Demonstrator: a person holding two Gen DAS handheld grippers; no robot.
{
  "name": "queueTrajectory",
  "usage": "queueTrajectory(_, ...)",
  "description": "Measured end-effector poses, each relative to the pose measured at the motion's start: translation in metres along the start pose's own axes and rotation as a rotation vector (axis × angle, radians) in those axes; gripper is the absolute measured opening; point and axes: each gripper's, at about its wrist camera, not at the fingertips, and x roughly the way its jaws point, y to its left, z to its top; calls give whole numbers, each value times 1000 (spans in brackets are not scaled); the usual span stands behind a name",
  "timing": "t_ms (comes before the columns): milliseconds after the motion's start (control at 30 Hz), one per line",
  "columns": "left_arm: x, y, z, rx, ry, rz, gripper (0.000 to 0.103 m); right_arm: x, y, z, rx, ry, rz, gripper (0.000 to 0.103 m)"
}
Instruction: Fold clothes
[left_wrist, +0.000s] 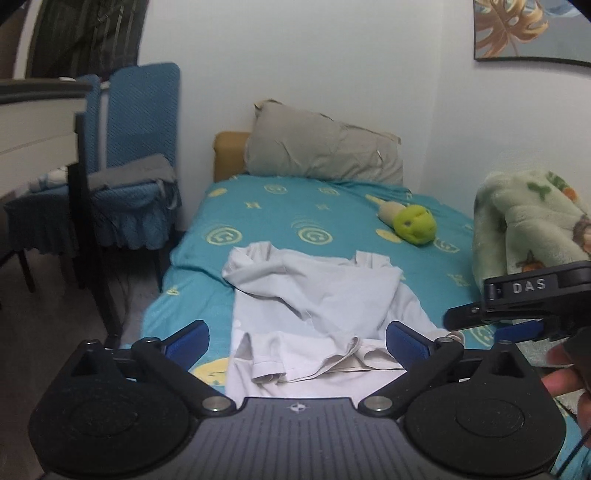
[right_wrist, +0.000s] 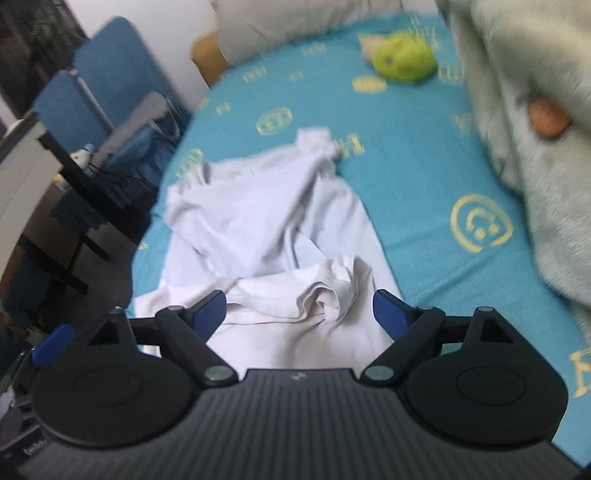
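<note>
White shirt (left_wrist: 314, 306) lies rumpled on the near half of the bed (left_wrist: 258, 206), which wears a turquoise sheet printed with pale yellow smiley rings and letters. The garment is partly folded over itself: a sleeve with a hemmed cuff (left_wrist: 267, 371) is doubled back across the near part, and the far part is bunched in loose ridges toward the pillow end. In the left wrist view the left gripper (left_wrist: 297, 338) hangs just above the near edge of the shirt with its blue-padded fingers (left_wrist: 188, 338) spread wide; cloth shows in the gap but neither pad presses on it. The right gripper (right_wrist: 299, 308) stands likewise in its own view, fingers (right_wrist: 389, 314) apart over a puckered fold of the shirt (right_wrist: 266, 229), nothing clamped. The right gripper also shows at the right edge of the left wrist view, with a person's fingertips (left_wrist: 563, 373) beneath it. At the far end a grey pillow (left_wrist: 325, 147) leans against the white wall. A green plush toy (left_wrist: 412, 223) lies on the sheet to the far right, and a pale green fleece blanket (left_wrist: 532, 221) is heaped along the right side. To the left of the bed stands a blue-covered chair (left_wrist: 140, 155).
</note>
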Motion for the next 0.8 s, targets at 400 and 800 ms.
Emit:
queueTrajectory(400, -78, 11, -22, -35, -10, 46, 103, -79, 14, -39, -86, -176, 21, 88)
queueTrajectory(800, -21, 66, -71, -531, 490, -131, 99, -72, -14, -46, 104, -100, -9, 88)
